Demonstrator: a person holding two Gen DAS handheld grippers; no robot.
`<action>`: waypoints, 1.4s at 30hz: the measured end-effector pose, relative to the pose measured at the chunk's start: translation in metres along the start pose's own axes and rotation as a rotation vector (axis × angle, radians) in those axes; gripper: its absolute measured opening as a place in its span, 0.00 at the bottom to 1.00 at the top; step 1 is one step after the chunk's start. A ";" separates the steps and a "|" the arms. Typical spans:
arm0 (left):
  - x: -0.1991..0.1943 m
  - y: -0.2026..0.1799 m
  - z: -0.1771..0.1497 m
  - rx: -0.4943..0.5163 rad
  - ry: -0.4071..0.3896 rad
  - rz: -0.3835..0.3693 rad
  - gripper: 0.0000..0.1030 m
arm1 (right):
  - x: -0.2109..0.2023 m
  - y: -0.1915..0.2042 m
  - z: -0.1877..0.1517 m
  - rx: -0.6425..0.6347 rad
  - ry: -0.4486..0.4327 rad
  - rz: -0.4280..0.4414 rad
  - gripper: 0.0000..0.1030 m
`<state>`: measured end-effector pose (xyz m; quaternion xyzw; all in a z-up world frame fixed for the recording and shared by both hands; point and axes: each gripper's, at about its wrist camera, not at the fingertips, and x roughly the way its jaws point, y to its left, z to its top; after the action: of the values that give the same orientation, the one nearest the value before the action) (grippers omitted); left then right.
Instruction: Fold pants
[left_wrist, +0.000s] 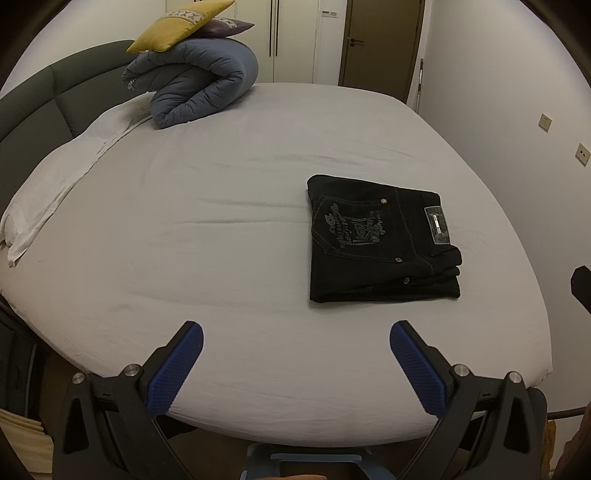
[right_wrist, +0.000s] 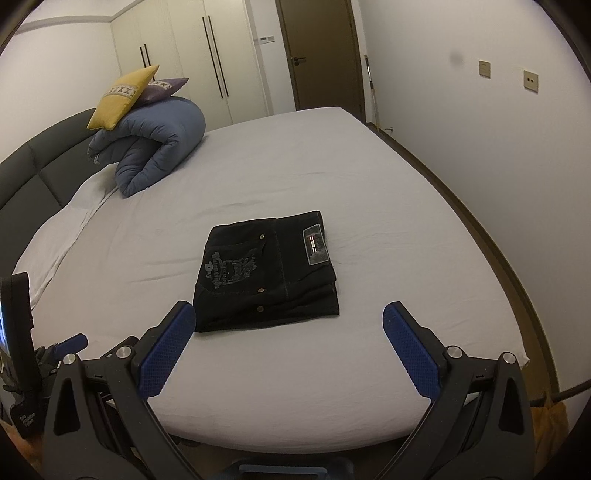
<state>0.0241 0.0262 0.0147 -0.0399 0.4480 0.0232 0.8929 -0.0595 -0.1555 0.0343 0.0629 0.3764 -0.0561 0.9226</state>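
Black pants (left_wrist: 380, 240) lie folded into a compact rectangle on the grey bed sheet (left_wrist: 221, 240), back pocket embroidery and waistband patch facing up. In the right wrist view the same pants (right_wrist: 267, 271) sit just beyond the fingertips. My left gripper (left_wrist: 295, 332) is open above the bed's near edge, to the left of and nearer than the pants, holding nothing. My right gripper (right_wrist: 288, 314) is open too, hovering at the pants' near edge without touching them. The left gripper's body (right_wrist: 22, 332) shows at the left of the right wrist view.
A rolled blue duvet (left_wrist: 199, 85) with a yellow cushion (left_wrist: 177, 26) and a purple one on top lies by the dark headboard (left_wrist: 40, 96). A white pillow (left_wrist: 55, 184) lies at the left. A wall (right_wrist: 480, 147) runs close along the bed's right side.
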 end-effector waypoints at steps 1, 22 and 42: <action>0.000 0.000 0.000 -0.001 0.000 -0.002 1.00 | 0.000 0.000 0.000 0.000 0.000 0.001 1.00; -0.003 0.001 0.001 -0.003 -0.004 -0.016 1.00 | 0.003 0.012 -0.005 -0.012 -0.004 0.019 1.00; -0.002 -0.003 -0.001 0.007 -0.001 -0.019 1.00 | 0.005 0.012 -0.010 -0.005 0.003 0.018 1.00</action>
<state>0.0224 0.0226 0.0164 -0.0408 0.4472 0.0131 0.8934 -0.0608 -0.1421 0.0250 0.0641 0.3773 -0.0468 0.9227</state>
